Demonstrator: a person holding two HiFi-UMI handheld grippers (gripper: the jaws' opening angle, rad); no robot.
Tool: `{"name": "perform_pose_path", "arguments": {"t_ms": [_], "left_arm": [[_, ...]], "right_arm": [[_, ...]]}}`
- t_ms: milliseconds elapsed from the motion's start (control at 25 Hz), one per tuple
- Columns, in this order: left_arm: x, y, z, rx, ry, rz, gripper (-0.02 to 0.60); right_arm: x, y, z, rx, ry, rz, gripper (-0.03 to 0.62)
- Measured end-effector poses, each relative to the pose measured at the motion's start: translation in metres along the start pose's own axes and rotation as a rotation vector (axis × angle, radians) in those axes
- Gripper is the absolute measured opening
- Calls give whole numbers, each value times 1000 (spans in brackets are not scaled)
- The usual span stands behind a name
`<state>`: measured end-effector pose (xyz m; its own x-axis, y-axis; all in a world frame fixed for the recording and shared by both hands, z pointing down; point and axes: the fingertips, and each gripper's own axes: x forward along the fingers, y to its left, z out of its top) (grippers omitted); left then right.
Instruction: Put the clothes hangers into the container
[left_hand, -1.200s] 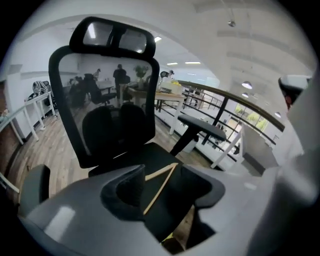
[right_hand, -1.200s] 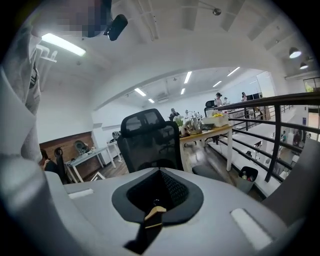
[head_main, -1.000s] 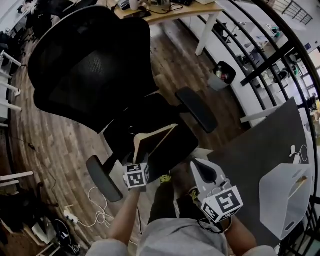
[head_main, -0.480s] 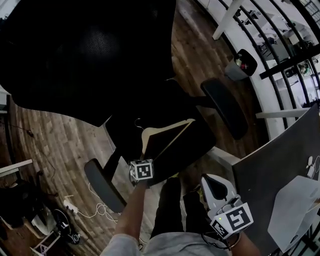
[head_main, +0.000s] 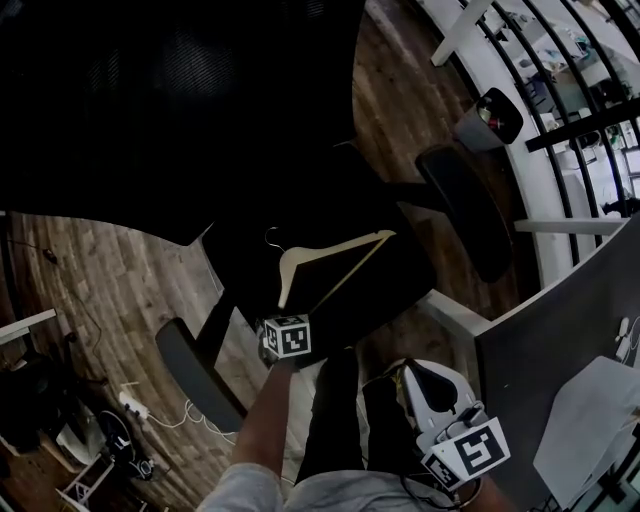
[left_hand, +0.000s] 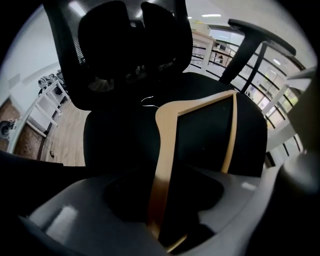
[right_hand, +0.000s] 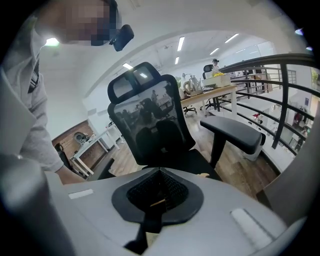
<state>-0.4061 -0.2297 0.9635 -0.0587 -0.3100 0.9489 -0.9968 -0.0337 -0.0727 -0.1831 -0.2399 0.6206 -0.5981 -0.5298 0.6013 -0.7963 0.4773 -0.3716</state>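
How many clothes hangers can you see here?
1. A wooden hanger lies on the seat of the black office chair. More may be hidden inside the white container at the right edge, whose inside isn't visible.

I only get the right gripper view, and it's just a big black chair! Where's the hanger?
Observer: The wooden hanger lies flat on the seat, with its hook toward the backrest.
Operator: Has the other gripper grabbed it?
Observer: Not yet. The left gripper has one arm of the hanger between its jaws. They have just been closing but aren't pinching it.
Operator: Where's the box it goes in?
Observer: The white container sits on the grey table, at the right edge of the head view.
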Motion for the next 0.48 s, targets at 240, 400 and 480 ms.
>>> {"name": "perform_pose_path", "arguments": {"t_ms": [240,400,480], "left_arm": [[-12,-2,5,94,22,-30,97],[-19,0,13,99,-39,-13,94],[-29,2,22,91,-90,0,94]], "right_arm": [[-3,10,4,11,-11,-4,0],[-10,6,1,28,-23,-14,0],[-14,4,-1,31,-30,-20,0]]}}
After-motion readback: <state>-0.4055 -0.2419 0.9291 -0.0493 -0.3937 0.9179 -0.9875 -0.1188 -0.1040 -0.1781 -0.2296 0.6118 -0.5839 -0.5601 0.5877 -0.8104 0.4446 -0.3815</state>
